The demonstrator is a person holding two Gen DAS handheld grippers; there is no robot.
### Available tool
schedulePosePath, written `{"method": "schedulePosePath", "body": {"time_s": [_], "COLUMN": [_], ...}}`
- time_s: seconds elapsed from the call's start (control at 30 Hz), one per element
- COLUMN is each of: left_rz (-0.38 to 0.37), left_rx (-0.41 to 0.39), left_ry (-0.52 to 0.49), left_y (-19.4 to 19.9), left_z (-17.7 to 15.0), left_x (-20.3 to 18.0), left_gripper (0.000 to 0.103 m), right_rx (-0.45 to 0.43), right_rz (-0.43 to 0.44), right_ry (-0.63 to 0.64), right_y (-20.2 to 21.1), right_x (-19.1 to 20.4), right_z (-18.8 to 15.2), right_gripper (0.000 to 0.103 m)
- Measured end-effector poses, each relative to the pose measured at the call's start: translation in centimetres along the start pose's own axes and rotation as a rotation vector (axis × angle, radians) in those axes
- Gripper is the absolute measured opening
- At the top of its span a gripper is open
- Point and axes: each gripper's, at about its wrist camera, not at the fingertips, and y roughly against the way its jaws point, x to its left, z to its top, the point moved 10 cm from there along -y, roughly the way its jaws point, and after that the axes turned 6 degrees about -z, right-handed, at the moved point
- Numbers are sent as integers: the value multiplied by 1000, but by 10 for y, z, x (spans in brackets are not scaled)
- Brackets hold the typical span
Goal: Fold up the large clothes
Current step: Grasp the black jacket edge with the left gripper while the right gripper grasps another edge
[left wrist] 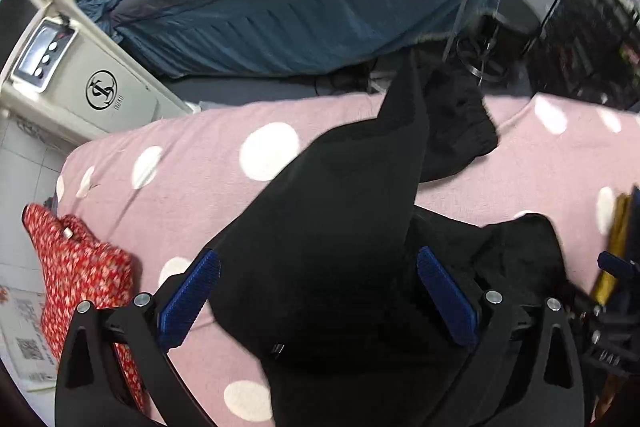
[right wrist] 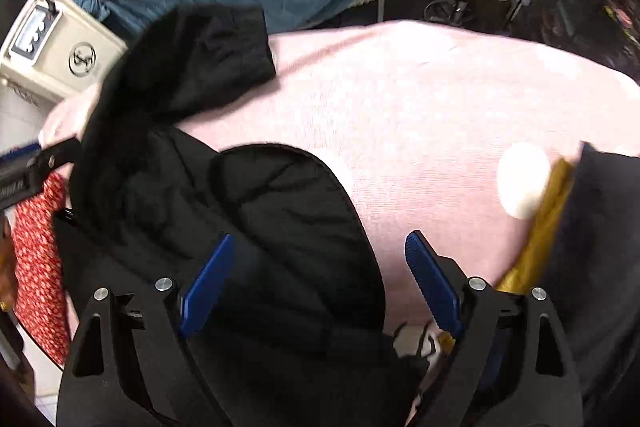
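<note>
1. Two blue pads of the left gripper (left wrist: pixel 318 297) stand spread apart; the black jacket (left wrist: pixel 340 227) fills the gap between them, rising ahead over the pink dotted cover (left wrist: pixel 192 151).
2. Right gripper (right wrist: pixel 320 279) jaws gape wide; the black jacket (right wrist: pixel 256 211) lies between and left of them, and a mustard cloth (right wrist: pixel 540 227) lies right.

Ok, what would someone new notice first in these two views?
A puffy black quilted jacket sprawls over the pink blanket with white dots, filling the middle of both views. The blue pads of each open hand-held gripper straddle it, and a red floral cloth lies at the left edge.
</note>
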Motion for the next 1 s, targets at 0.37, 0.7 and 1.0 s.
{"method": "schedulePosePath", "body": {"time_s": [0.37, 0.7, 1.0], "left_rz": [9, -165, -195], "left_rx": [116, -25, -157], "left_ry": [8, 129, 318], "left_y": [-53, 37, 144], "left_z": [-12, -43, -164], "left_x": [14, 41, 122], "left_gripper": [43, 21, 18], "right_rx": [140, -166, -105], "right_rz": [70, 307, 224], "right_ry": [-8, 8, -36], "right_y": [-57, 66, 97], "right_x": [6, 56, 34], "right_z": [-17, 0, -42], "right_gripper": [3, 1, 76]}}
